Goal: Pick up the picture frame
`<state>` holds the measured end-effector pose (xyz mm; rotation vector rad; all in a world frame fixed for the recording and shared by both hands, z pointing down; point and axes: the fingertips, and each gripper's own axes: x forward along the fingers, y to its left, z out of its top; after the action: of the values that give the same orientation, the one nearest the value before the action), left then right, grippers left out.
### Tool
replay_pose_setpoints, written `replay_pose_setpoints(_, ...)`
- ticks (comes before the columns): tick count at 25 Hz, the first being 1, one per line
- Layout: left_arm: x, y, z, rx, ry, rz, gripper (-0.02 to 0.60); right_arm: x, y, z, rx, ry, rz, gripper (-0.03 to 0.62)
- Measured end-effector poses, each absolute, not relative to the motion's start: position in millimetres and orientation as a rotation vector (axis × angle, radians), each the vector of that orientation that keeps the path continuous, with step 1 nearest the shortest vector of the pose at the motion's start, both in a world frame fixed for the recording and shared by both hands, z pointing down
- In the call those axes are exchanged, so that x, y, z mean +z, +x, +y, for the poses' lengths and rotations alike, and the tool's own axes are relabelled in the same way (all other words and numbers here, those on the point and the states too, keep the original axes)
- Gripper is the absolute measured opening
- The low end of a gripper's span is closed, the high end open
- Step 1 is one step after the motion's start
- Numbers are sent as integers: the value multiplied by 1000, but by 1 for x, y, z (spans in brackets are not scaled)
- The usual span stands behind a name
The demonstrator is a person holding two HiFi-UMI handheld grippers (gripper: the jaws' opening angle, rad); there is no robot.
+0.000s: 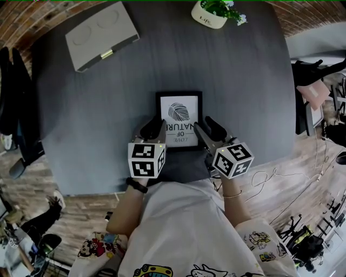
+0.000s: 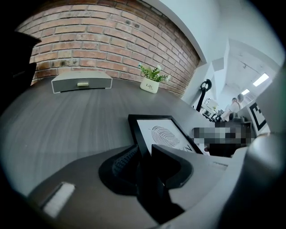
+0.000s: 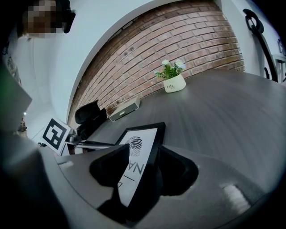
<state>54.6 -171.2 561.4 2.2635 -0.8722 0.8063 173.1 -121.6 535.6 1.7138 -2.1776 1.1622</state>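
Grip on both flanks: pinching the picture frame (image 1: 179, 114) by its left rail with the left gripper (image 1: 154, 130), fingers (image 2: 124, 162) partway shut and seemingly snug on the black moulding, and pinching the right rail with the right gripper (image 1: 210, 130) in mirror fashion, fingers looking pressed onto that edge too. Taking it two-sided, probably, for keeping a wide, flat thing level and stopping it swinging on the lift. Angling both grippers downward to reach its near end. Lying, by the look of it, on the dark desk (image 1: 92, 119) near its front edge, well apart from the grey box (image 1: 101, 35) and the potted plant (image 1: 213, 12) at the back. Showing a thin black border, white sheet, a fingerprint-patterned oval and lettering on the near side.
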Motion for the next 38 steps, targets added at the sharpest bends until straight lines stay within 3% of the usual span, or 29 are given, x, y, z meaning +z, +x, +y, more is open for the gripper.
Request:
replay_pose_setpoints(9, 562, 48, -180, 691, 2127, -965, 83, 542, 174, -123, 1241, 1696, -2157, 196)
replay_pose_setpoints(28, 562, 42, -185, 594, 2036, -918, 81, 556, 161, -124, 1774, 1417, -2128, 210)
replay_pose_setpoints(38, 562, 42, -185, 586, 2001, -886, 81, 548, 152, -134, 2061, 1196, -2181, 179)
